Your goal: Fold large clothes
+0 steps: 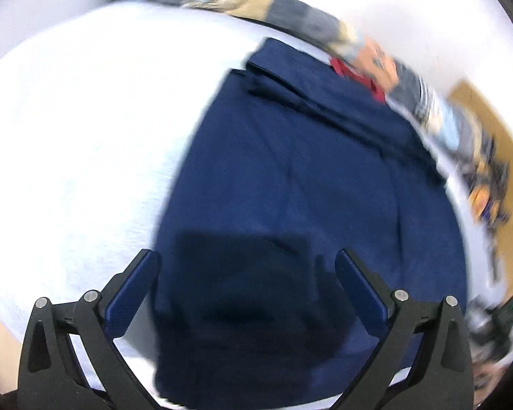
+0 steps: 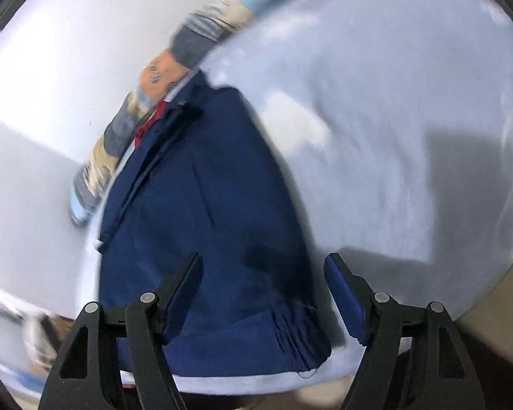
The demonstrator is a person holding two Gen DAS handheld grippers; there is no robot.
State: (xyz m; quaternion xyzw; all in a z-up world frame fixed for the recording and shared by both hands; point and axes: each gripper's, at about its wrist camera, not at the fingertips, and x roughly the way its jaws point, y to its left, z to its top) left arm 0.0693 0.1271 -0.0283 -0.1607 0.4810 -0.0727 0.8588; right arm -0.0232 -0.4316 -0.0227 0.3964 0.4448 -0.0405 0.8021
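Your left gripper hangs over the near end of the navy garment, its jaws spread wide and holding nothing, while your right gripper sits above the garment's near hem with its jaws likewise wide apart and empty. The navy garment lies spread flat on a white sheet covering the tabletop, a folded band running along its far end, where a bit of red fabric shows. Beyond that edge a patterned cloth in grey, tan and pale blue lies blurred.
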